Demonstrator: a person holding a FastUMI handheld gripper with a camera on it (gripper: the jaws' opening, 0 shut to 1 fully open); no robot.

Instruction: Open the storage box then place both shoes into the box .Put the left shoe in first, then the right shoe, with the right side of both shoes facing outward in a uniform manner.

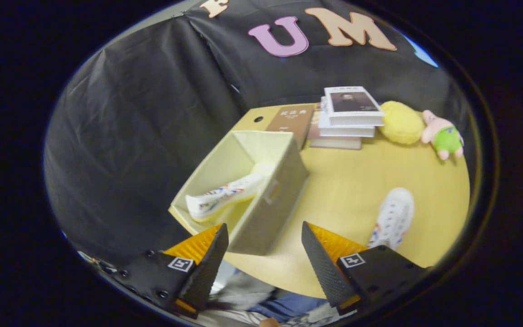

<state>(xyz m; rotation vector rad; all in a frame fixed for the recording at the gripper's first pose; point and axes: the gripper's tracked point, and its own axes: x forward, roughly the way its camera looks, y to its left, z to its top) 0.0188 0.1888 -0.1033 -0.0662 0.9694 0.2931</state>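
- The storage box point(261, 200) is seen open on the table point(357, 190), with no lid on it; the opening step is judged done.
- One shoe point(225, 197) is already lying inside the box, on its side along the near wall, so the first placement is judged complete. Whether it is the left shoe cannot be told for certain.
- The second shoe point(393, 218) is left out on the table, to the right of the box and well apart from it, just beyond the right finger.
- This shoe is still to be picked up and set in the box beside the first, its right side facing outward.
- The gripper point(263, 247) is held spread wide and nothing is pinched; the near corner of the box is seen between its fingers, untouched.
- Beyond the box, a stack of books point(347, 118), a yellow plush point(400, 122) and a pink-and-green toy point(443, 134) are left at the far end of the table.
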